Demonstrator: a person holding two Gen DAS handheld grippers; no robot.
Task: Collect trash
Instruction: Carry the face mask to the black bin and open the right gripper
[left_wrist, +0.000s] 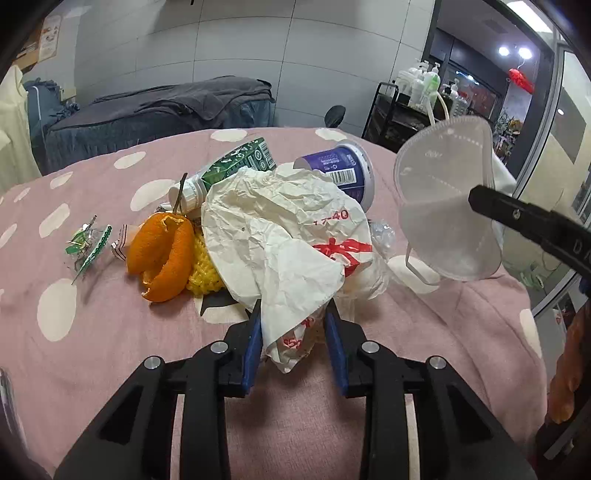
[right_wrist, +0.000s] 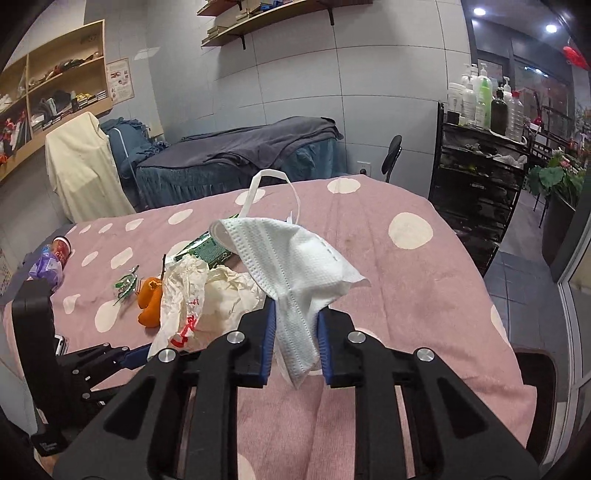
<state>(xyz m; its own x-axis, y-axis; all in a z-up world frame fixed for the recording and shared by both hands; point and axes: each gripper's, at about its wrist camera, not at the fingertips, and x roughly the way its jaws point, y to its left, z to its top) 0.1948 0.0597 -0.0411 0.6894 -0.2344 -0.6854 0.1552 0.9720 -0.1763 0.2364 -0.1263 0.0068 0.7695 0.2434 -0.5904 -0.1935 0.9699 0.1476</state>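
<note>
My left gripper (left_wrist: 293, 314) is shut on a crumpled white plastic bag (left_wrist: 273, 236) with red print, lying over a trash pile on the pink dotted cover (left_wrist: 110, 332). Around the bag lie orange peel (left_wrist: 162, 251), a green carton (left_wrist: 236, 162), a purple cup (left_wrist: 343, 170) on its side and a green wrapper (left_wrist: 86, 245). My right gripper (right_wrist: 295, 314) is shut on a white face mask (right_wrist: 291, 266) and holds it above the cover. The mask (left_wrist: 443, 206) hangs at the right in the left wrist view. The bag (right_wrist: 192, 295) and peel (right_wrist: 149, 301) lie left of the mask.
The pink cover (right_wrist: 424, 295) drapes a table with edges at right and front. A can and purple wrapper (right_wrist: 51, 258) lie at the far left. A grey-covered bed (right_wrist: 240, 151) stands behind. A black shelf cart with bottles (right_wrist: 480, 140) stands at right.
</note>
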